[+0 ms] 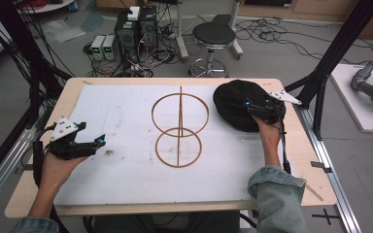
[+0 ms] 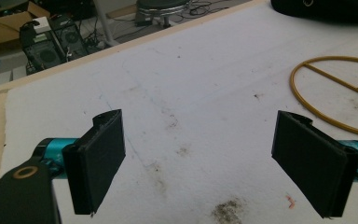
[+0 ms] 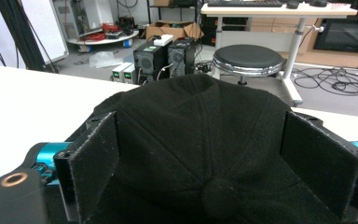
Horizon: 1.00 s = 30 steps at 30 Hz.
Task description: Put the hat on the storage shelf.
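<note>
1. Black fabric is the business here: a black cap sits at the far right of the white mat on the bench, just right of the wooden hoop frame.
2. The right gripper hangs over the cap's crown, fingers spread wide either side of the top button, gripping nothing.
3. The left gripper waits near the mat's left edge, fingers wide apart and empty.
4. Judged step: reaching for the cap. Next, the right fingers likely need to drop and pinch the fabric.

even, soft indoor light; faint shadows; high view slightly grainy; close gripper views a little blurred
</note>
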Motion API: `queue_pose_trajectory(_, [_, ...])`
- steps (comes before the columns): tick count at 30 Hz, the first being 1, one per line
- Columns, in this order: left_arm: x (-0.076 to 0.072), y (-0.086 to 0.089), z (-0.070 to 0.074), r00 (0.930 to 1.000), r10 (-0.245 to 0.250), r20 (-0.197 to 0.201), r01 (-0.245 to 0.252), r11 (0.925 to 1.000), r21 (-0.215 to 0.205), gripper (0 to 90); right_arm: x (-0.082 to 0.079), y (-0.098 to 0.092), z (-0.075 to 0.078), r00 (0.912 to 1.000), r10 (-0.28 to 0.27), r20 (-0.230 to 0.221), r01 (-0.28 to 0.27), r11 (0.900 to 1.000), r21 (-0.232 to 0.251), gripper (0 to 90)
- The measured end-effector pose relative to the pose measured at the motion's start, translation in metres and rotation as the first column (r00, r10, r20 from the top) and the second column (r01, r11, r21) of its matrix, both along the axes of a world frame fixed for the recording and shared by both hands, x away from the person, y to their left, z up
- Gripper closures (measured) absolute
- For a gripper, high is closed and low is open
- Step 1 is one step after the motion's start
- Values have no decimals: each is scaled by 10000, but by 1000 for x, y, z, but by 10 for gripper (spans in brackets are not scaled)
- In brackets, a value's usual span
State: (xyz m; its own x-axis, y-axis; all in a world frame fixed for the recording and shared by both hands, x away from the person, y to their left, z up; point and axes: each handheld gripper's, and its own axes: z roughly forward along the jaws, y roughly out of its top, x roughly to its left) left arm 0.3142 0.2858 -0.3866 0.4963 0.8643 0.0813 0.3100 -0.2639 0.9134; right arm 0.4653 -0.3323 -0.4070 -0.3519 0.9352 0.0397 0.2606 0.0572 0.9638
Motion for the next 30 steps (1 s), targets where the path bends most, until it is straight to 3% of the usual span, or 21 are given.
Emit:
queue_pose_trajectory(13, [-1,0,1,10000,-5,98,5,10000,-70,175,11,0,-18,9973,-88,-735,78,9999,-136,127])
queue_pose_trajectory(23, [-1,0,1,10000,-15,77,16,10000,-80,175,17,-2,-26,9938,-215,-1087,225,9997,79,200])
queue_pose_trajectory(25, [-1,0,1,10000,-30,67,31,10000,-76,175,17,-2,-27,9929,-236,-1167,253,9996,129,226])
queue_pose_trajectory(30, [0,0,1,10000,-22,93,23,9999,-115,175,16,-3,-25,9905,-521,-1269,506,9986,-150,395])
